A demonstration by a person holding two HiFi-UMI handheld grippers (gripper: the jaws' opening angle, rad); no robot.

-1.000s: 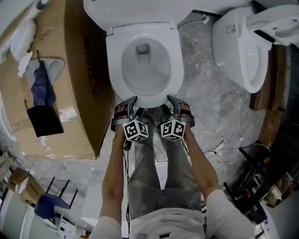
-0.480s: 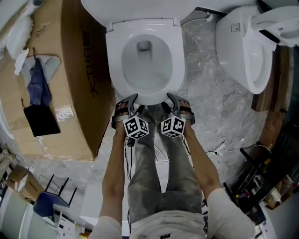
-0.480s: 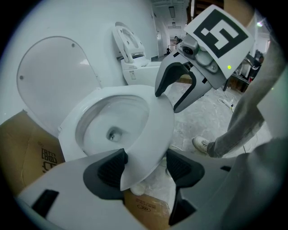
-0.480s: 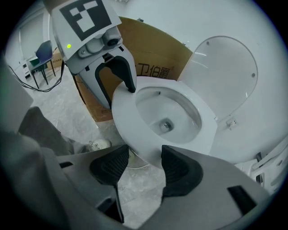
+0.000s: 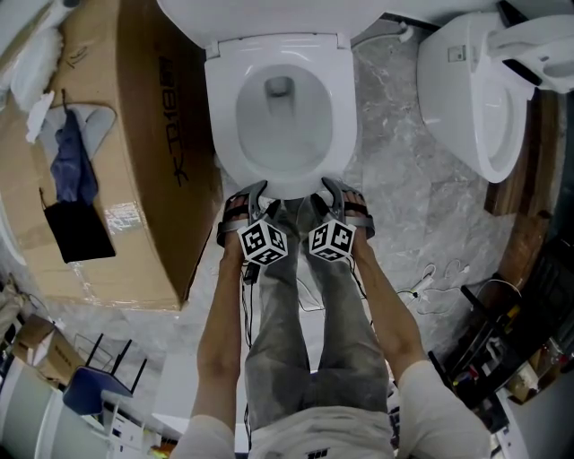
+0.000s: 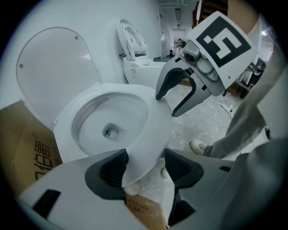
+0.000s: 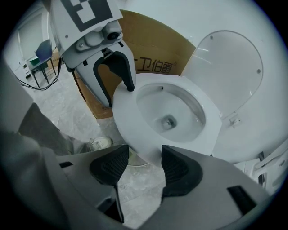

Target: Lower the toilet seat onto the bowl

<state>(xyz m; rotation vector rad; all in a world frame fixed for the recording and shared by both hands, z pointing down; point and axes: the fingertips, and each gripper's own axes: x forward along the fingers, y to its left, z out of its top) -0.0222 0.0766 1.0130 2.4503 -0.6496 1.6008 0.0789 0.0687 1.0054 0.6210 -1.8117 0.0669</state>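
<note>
The white toilet seat (image 5: pixel 226 125) lies flat on the bowl (image 5: pixel 282 143), and the lid (image 5: pixel 269 13) stands up behind it. Both grippers are at the seat's front edge. My left gripper (image 5: pixel 244 204) has the front rim of the seat (image 6: pixel 153 130) between its jaws; they are closing, the rim lies close to one pad and there is a gap at the other. My right gripper (image 5: pixel 337 199) also straddles the seat's rim (image 7: pixel 130 117), open, with space beside both pads. Each gripper shows in the other's view: the right gripper (image 6: pixel 173 101) and the left gripper (image 7: pixel 114 85).
A large cardboard box (image 5: pixel 134 161) stands close on the toilet's left, with cloth and a dark pad on top. A second toilet (image 5: pixel 466 99) is at the right. Cables (image 5: pixel 430 278) lie on the marble floor. The person's legs and feet are just below the bowl.
Both grippers stay at the seat's front edge. The head view has shifted a little, so the toilet sits slightly more to the right in the picture.
</note>
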